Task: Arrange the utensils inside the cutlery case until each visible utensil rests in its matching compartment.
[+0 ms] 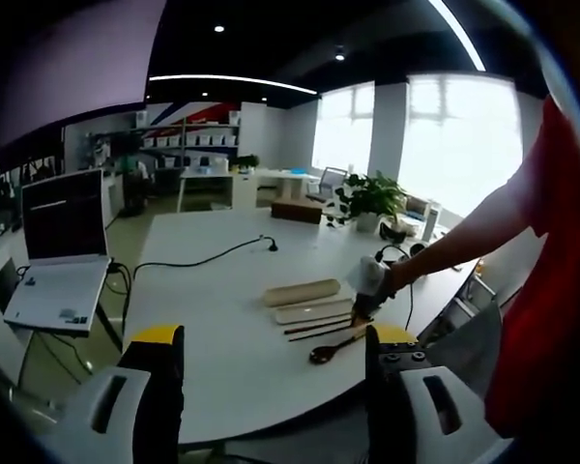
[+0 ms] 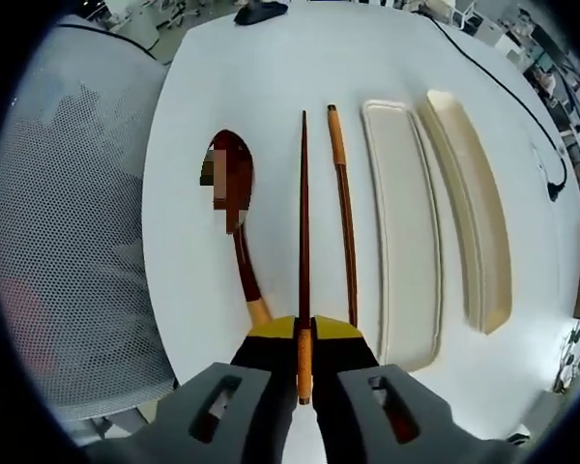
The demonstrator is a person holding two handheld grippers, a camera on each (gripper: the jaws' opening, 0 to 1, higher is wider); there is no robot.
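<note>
- Two chopsticks, one spoon and a two-part case are what we've got on the white table (image 2: pixel 271 87) – all close to the edge nearest us.
- In the right gripper view, our right gripper (image 2: pixel 304 372) has its jaws clenched on the pale end of one dark chopstick (image 2: pixel 304 242), which runs straight out ahead of the jaws.
- Just to the right of it lies the second chopstick (image 2: pixel 344 213), not touching the first, its orange end pointing away from us.
- The wooden spoon (image 2: pixel 237 222) sits on the other side, bowl far from us, handle running back under the gripper.
- Beyond the second chopstick is the open cutlery case tray (image 2: pixel 402 232) with nothing in it, and next to that the case lid (image 2: pixel 472 208), tilted on its side.
- A mesh chair back (image 2: pixel 72 232) sits off the table's edge.
- From the left gripper view, our left gripper (image 1: pixel 275 362) hangs well back from the table with its jaws spread wide – nothing between them.
- A laptop (image 1: pixel 58 251) on a stand, a black cable (image 1: pixel 203 259) and a potted plant (image 1: pixel 367 198) show further off.
</note>
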